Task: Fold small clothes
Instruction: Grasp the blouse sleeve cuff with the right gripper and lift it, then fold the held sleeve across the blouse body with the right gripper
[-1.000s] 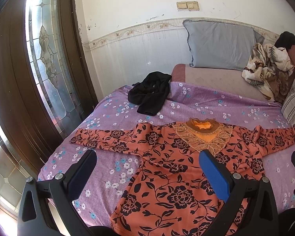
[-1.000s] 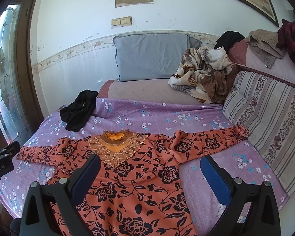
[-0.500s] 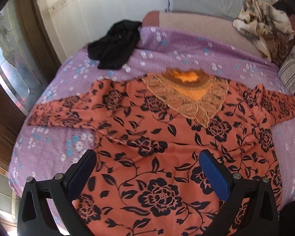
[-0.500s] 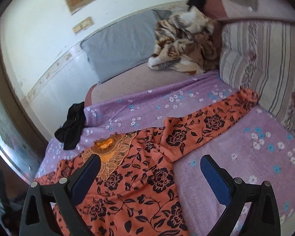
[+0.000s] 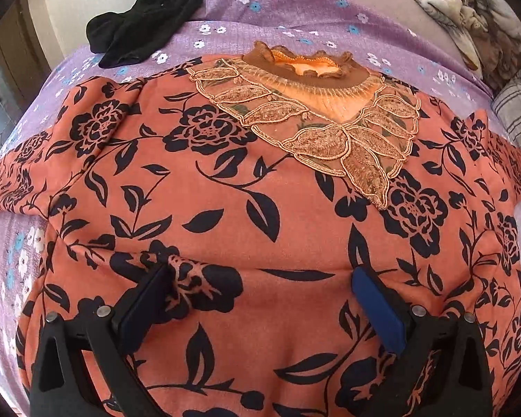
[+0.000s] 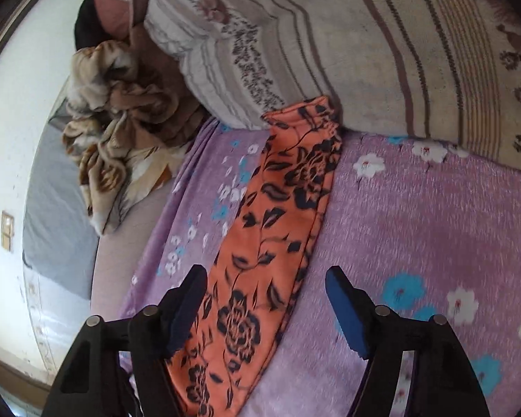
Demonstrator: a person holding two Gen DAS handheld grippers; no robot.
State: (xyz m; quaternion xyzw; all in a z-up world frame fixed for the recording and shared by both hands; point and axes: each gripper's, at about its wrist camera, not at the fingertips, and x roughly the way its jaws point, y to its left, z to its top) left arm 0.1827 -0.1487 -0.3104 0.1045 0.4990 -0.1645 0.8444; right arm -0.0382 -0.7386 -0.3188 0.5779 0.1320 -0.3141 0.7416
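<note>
The left gripper (image 5: 260,279) had dropped, within the last second, from a high look across the whole bed to a stance right on the orange blouse printed with black flowers (image 5: 225,187). Its jaws stood wide apart, holding nothing, and its left pad (image 5: 146,299) pressed into the cloth, which had bunched into a small ridge against it. The right gripper (image 6: 264,285) had swung meanwhile toward the bed's right edge and rolled sideways, jaws likewise parted and empty, straddling the blouse's right sleeve (image 6: 281,187), which ran flat away from it to the striped beige cushion (image 6: 347,45).

Both moves read as the close of the approach: no fold was begun, and the sleeve looked the likely first thing to be taken and laid inward.

The blouse lay spread front-up across the purple flowered bedsheet (image 5: 295,24), lace collar toward the head of the bed. A crumpled black garment (image 5: 146,31) sat near the far left corner, well apart from it.
</note>
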